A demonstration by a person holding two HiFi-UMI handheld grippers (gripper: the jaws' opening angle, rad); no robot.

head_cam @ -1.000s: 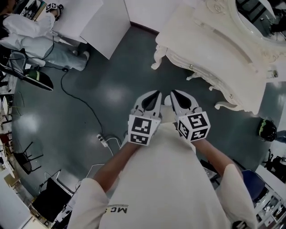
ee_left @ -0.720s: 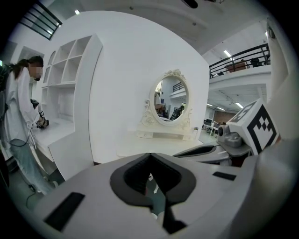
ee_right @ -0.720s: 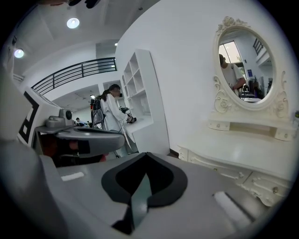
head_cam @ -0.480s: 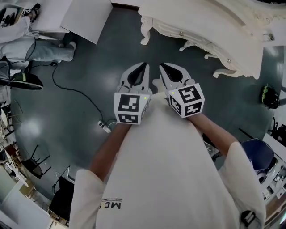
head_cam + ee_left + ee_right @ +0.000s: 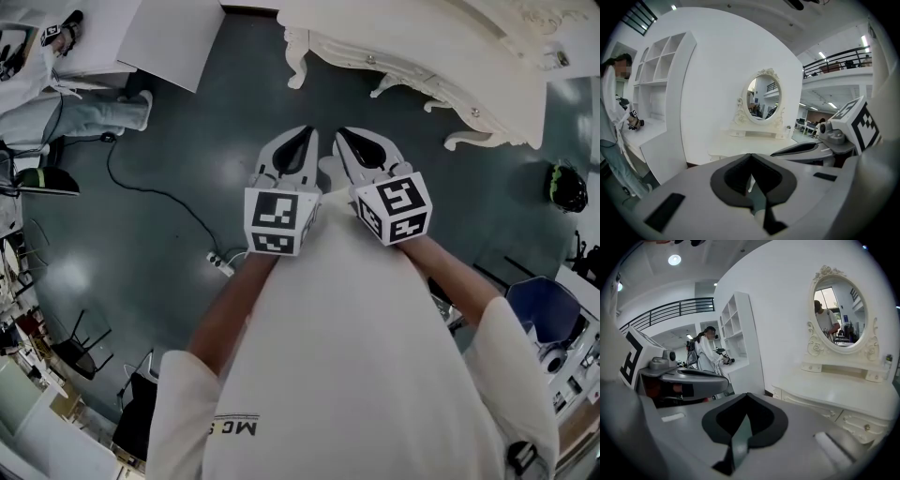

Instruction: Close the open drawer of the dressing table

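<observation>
The white carved dressing table (image 5: 441,56) stands at the top of the head view, with small knobs along its front. From here I cannot tell which drawer stands open. My left gripper (image 5: 307,131) and right gripper (image 5: 339,132) hang side by side over the dark floor, well short of the table, both shut and empty. In the left gripper view the left gripper (image 5: 751,154) points at the table top (image 5: 754,146) and its oval mirror (image 5: 762,98). The right gripper (image 5: 747,393) faces the table's drawer fronts (image 5: 855,420).
A person in white (image 5: 66,98) stands at a white shelf unit (image 5: 178,37) on the left. A cable and power strip (image 5: 217,265) lie on the floor. A blue chair (image 5: 544,309) and a dark helmet-like thing (image 5: 562,187) are on the right.
Both grippers have shifted slightly forward together, still shut. In the head view the dressing table has slid up and to the left.
</observation>
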